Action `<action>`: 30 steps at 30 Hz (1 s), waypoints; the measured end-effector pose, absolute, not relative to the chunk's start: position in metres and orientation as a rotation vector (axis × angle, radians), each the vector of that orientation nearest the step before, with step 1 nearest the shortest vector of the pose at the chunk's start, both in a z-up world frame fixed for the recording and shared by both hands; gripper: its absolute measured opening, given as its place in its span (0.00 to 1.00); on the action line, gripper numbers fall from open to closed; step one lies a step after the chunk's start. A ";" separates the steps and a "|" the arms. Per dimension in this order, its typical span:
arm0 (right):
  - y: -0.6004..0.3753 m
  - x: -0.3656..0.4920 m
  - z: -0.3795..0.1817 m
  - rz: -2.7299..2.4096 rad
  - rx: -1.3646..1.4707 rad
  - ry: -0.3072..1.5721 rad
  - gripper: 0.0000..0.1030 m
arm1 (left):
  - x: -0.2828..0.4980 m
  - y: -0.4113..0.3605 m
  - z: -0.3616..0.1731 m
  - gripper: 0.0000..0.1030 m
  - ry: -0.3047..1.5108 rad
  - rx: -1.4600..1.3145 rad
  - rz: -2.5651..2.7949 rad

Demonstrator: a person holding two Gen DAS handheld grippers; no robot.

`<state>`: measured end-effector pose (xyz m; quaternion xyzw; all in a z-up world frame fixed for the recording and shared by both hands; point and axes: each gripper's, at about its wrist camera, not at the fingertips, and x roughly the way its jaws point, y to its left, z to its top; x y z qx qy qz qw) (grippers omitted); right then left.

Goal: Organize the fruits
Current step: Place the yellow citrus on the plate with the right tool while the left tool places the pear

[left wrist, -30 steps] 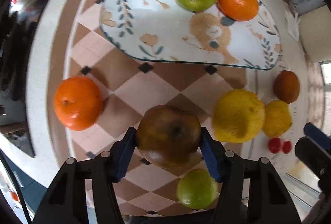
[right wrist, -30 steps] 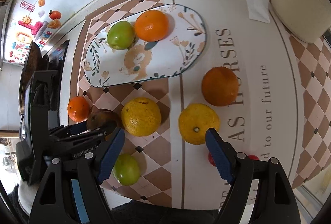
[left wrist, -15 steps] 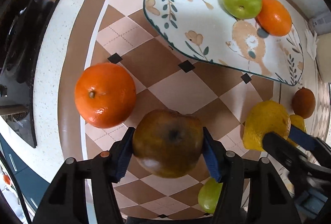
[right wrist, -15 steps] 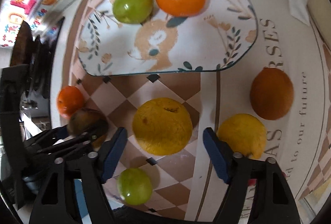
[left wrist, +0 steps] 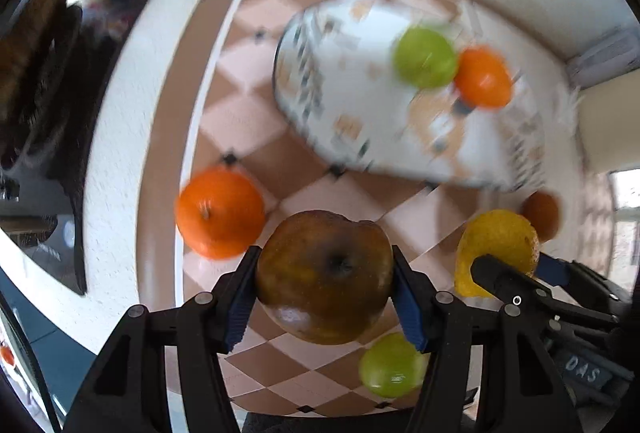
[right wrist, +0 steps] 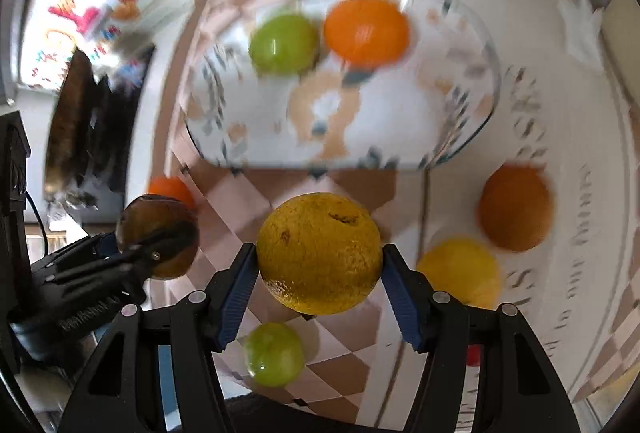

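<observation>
My left gripper is shut on a brown apple, lifted above the checkered mat. My right gripper has a large yellow citrus between its blue pads; its jaws are closing and both pads touch the fruit's sides. The flowered plate lies beyond, holding a green apple and an orange. In the right wrist view the left gripper's fingers and brown apple are at the left.
Loose on the mat are a small orange, a green apple, a yellow fruit and a dark orange. A dark stovetop lies off the mat's left edge. A cream container stands at the far right.
My left gripper rose with the brown apple, and the mat looks farther away. My right gripper moved left over the large yellow citrus and narrowed its jaws onto it.
</observation>
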<state>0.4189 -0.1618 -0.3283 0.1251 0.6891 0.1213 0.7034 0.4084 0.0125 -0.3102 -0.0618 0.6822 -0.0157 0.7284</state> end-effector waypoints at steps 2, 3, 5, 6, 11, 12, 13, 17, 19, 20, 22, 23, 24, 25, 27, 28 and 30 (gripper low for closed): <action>-0.175 0.434 -0.314 0.249 0.259 1.501 0.63 | 0.423 0.009 -0.291 0.57 1.471 -0.130 -0.051; -0.181 0.445 -0.310 0.229 0.225 1.486 0.63 | 0.433 0.008 -0.283 0.57 1.456 -0.126 -0.057; -0.191 0.469 -0.308 0.173 0.141 1.471 0.63 | 0.461 0.005 -0.271 0.57 1.430 -0.102 -0.056; -0.195 0.482 -0.311 0.154 0.104 1.477 0.63 | 0.473 0.004 -0.272 0.57 1.426 -0.081 -0.049; -0.201 0.530 -0.341 0.119 -0.023 1.558 0.63 | 0.538 0.001 -0.293 0.57 1.450 0.014 -0.009; -0.201 0.537 -0.347 0.120 -0.048 1.571 0.63 | 0.546 0.003 -0.299 0.57 1.461 0.020 -0.008; -0.198 0.540 -0.351 0.118 -0.066 1.580 0.63 | 0.554 0.004 -0.307 0.57 1.478 0.029 -0.004; -0.194 0.552 -0.356 0.134 -0.100 1.592 0.63 | 0.578 0.007 -0.332 0.57 1.551 -0.001 0.001; -0.194 0.556 -0.360 0.137 -0.102 1.611 0.63 | 0.582 0.009 -0.341 0.57 1.581 -0.032 -0.001; -0.196 0.555 -0.360 0.139 -0.102 1.611 0.63 | 0.585 0.011 -0.346 0.57 1.599 -0.052 -0.003; -0.196 0.556 -0.361 0.144 -0.096 1.619 0.64 | 0.587 0.013 -0.355 0.57 1.625 -0.079 -0.005; -0.198 0.558 -0.361 0.146 -0.087 1.622 0.64 | 0.588 0.014 -0.358 0.57 1.635 -0.089 -0.004; -0.198 0.559 -0.361 0.147 -0.082 1.625 0.64 | 0.589 0.016 -0.361 0.57 1.647 -0.100 0.000; -0.200 0.559 -0.362 0.146 -0.073 1.630 0.64 | 0.589 0.017 -0.365 0.57 1.663 -0.114 0.002; -0.199 0.559 -0.365 0.146 -0.059 1.640 0.64 | 0.591 0.018 -0.370 0.57 1.677 -0.128 -0.003; -0.198 0.558 -0.366 0.147 -0.058 1.645 0.64 | 0.591 0.018 -0.373 0.57 1.688 -0.124 -0.001; -0.198 0.557 -0.369 0.145 -0.053 1.657 0.67 | 0.590 0.019 -0.380 0.57 1.712 -0.117 0.003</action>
